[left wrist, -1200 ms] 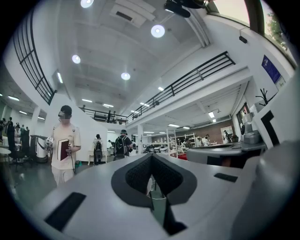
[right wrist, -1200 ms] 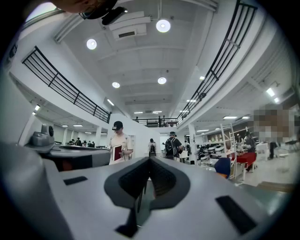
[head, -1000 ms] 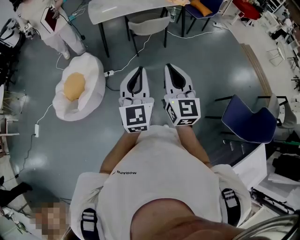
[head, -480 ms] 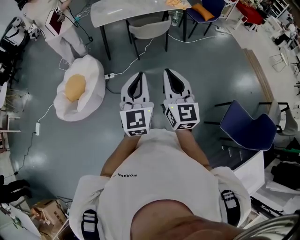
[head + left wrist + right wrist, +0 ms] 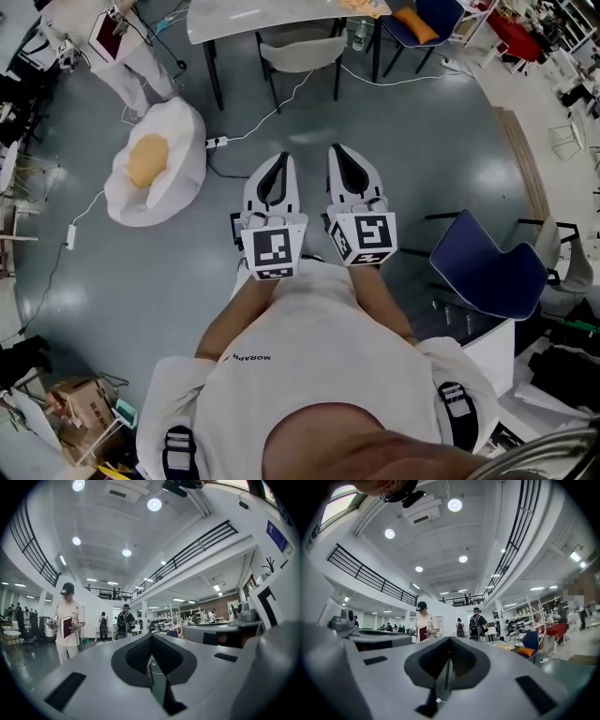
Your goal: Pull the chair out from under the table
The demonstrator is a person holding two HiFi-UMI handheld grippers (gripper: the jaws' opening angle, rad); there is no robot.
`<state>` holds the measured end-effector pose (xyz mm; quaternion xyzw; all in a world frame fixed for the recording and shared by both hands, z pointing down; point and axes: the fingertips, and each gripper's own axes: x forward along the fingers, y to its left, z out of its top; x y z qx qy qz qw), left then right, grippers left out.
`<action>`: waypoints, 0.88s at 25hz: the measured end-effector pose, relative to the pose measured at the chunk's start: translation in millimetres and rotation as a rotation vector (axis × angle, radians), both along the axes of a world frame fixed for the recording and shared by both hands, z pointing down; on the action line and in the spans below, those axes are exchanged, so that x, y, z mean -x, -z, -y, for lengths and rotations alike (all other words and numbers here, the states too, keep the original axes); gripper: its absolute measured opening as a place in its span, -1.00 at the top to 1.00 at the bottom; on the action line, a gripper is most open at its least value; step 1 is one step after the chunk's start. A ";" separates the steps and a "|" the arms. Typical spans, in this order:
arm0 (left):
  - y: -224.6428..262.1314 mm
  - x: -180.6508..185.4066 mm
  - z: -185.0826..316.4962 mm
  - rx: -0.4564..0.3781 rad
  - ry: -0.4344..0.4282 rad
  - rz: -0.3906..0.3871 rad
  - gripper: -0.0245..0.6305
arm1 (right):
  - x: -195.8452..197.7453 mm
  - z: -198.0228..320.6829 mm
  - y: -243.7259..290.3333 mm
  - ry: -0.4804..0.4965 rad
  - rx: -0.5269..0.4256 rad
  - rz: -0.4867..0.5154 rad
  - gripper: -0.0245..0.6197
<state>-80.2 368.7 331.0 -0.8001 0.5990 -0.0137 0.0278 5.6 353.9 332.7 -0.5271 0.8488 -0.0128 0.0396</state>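
Grey chair [image 5: 300, 53] tucked under white table [image 5: 234, 19], straight ahead of both grippers and well apart, backrest crosswise and facing them. Left gripper [image 5: 280, 161] and right gripper [image 5: 339, 152] side by side, pressed together, empty, about equally near.

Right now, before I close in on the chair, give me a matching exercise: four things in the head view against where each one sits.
Things:
1. grey chair
2. blue chair
3. beanbag
4. cardboard box

Places:
A. lower left corner of the view
B. right of the right tongs
C. tucked under the table, top centre
D. on the floor, left of the left tongs

Pairs: 1-C, 2-B, 3-D, 4-A
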 end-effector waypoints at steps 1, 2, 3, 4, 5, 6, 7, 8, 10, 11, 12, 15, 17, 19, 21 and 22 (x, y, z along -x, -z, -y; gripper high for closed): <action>-1.0 -2.1 0.4 0.005 0.005 0.001 0.92 | -1.3 0.6 -1.5 0.005 0.006 0.004 0.88; -2.1 -4.7 1.8 0.010 0.008 0.004 0.92 | -1.9 1.7 -2.3 0.010 0.010 0.006 0.88; -3.6 -7.3 4.5 0.014 0.008 0.007 0.92 | -1.4 3.4 -2.9 0.016 0.012 0.007 0.88; -5.2 -9.7 8.0 0.019 0.007 0.010 0.92 | -0.3 5.6 -3.5 0.022 0.013 0.007 0.88; -6.4 -12.0 11.7 0.023 0.004 0.013 0.92 | 0.6 7.8 -4.1 0.027 0.013 0.006 0.88; -7.2 -14.3 14.9 0.025 0.001 0.015 0.92 | 0.4 9.8 -4.5 0.030 0.013 0.006 0.88; -7.4 -17.0 17.8 0.027 -0.003 0.017 0.92 | -1.3 11.9 -4.9 0.029 0.014 0.007 0.88; -7.5 -19.8 20.9 0.027 -0.008 0.019 0.92 | -3.9 15.0 -5.4 0.026 0.016 0.010 0.88; -8.8 -23.2 29.6 0.026 -0.018 0.025 0.92 | -7.7 25.3 -8.0 0.018 0.023 0.014 0.88; -11.1 -23.4 35.3 0.027 -0.023 0.027 0.92 | -8.3 31.8 -10.4 0.014 0.026 0.011 0.88; -14.3 -23.2 41.9 0.031 -0.026 0.026 0.92 | -8.7 38.7 -13.0 0.010 0.028 0.007 0.88; -21.2 -23.9 67.0 0.040 -0.032 0.018 0.92 | -11.7 62.4 -18.1 -0.003 0.035 -0.003 0.88; -22.4 -24.6 86.7 0.042 -0.039 0.010 0.92 | -12.8 80.7 -20.5 -0.012 0.040 -0.009 0.88; -25.5 -23.1 109.5 0.043 -0.047 0.001 0.92 | -9.9 103.6 -25.6 -0.017 0.050 -0.019 0.88; -31.3 -20.2 135.9 0.053 -0.059 -0.004 0.92 | -4.6 129.2 -32.4 -0.017 0.066 -0.028 0.88; -33.6 -18.7 150.6 0.059 -0.065 -0.009 0.92 | -2.0 142.3 -34.7 -0.018 0.072 -0.031 0.88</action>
